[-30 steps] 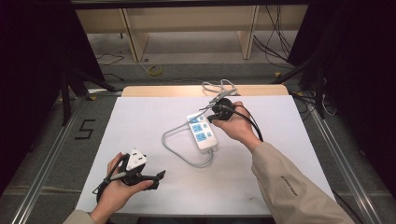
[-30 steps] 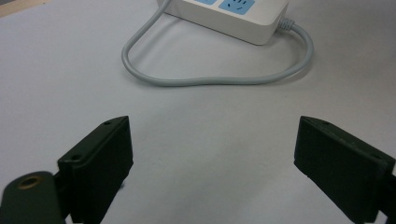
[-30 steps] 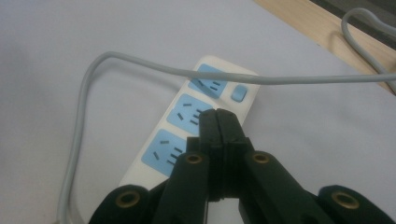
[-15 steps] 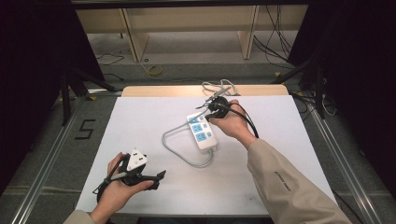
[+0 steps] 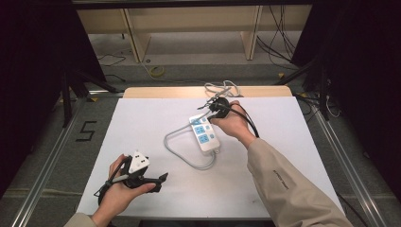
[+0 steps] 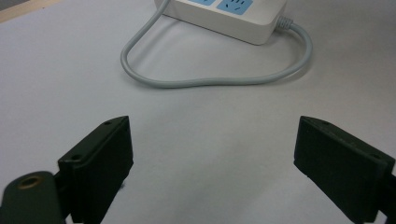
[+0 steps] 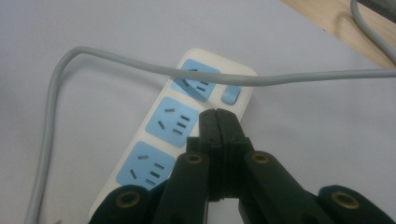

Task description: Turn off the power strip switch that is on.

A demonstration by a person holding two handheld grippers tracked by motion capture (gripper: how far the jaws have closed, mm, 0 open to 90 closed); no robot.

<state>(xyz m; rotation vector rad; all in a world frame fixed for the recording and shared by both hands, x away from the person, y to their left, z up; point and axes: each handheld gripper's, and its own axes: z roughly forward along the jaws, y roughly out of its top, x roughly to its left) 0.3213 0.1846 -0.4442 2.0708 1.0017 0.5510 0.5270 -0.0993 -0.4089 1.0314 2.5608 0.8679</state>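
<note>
A white power strip (image 5: 204, 134) with blue sockets lies mid-table, and its grey cable (image 5: 182, 153) loops off to the left. My right gripper (image 5: 209, 108) hovers over the strip's far end. In the right gripper view its jaws (image 7: 218, 116) are pressed together with nothing between them, just short of the blue switch (image 7: 229, 94). The grey cable (image 7: 289, 76) crosses over the strip's (image 7: 173, 135) top socket. My left gripper (image 5: 161, 178) rests near the front left of the table with its jaws (image 6: 212, 140) wide apart, facing the power strip (image 6: 229, 16) and the cable loop (image 6: 210, 82).
A white sheet (image 5: 142, 123) covers the table, with a bare wooden strip (image 5: 161, 92) at the far edge. More cable (image 5: 217, 88) is bunched at the back of the table. Metal rails (image 5: 45, 156) run along both sides.
My right hand has shifted a little left and down toward the far end of the power strip. The left hand has stayed put.
</note>
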